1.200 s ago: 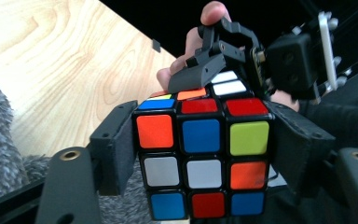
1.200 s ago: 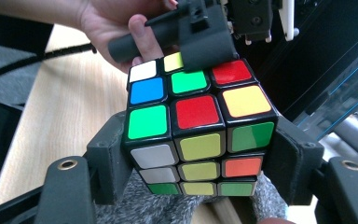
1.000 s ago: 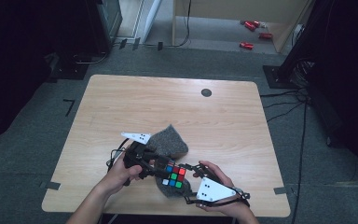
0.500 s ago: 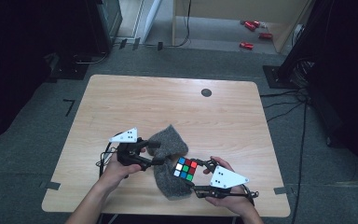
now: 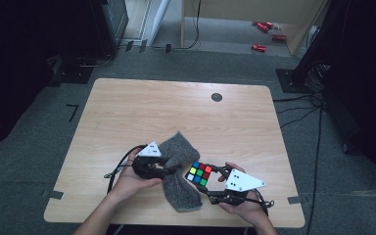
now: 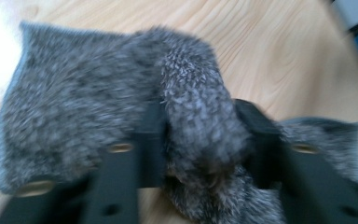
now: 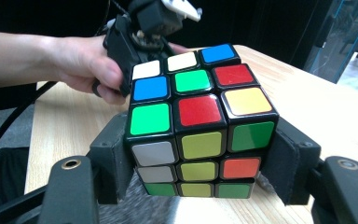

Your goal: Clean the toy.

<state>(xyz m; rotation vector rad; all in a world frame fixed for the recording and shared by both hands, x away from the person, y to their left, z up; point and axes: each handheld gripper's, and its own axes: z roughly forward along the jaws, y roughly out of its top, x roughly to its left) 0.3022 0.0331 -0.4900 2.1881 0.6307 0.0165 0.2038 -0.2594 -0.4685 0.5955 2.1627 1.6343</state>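
A fuzzy grey knitted cloth (image 5: 181, 193) lies crumpled near the front edge of the wooden table (image 5: 176, 112). My left gripper (image 5: 162, 170) has come down on its left side, and its jaws have just been closing. In the left gripper view a raised fold of the cloth (image 6: 200, 116) is pinched between the two black jaws of the left gripper (image 6: 203, 133). My right gripper (image 5: 203, 179) is shut on a Rubik's cube (image 5: 199, 173), held just above the cloth's right edge. In the right gripper view the cube (image 7: 198, 107) sits gripped on both sides by the right gripper (image 7: 200, 154).
A small black round mark (image 5: 217, 97) sits near the table's far edge. The person's left hand (image 7: 81, 60) shows behind the cube. Several red objects (image 5: 264, 34) lie on the floor beyond the table, and dark equipment stands at both sides.
The left gripper moved right and down onto the cloth and closed on a fold. The right gripper carried the cube a little to the right.
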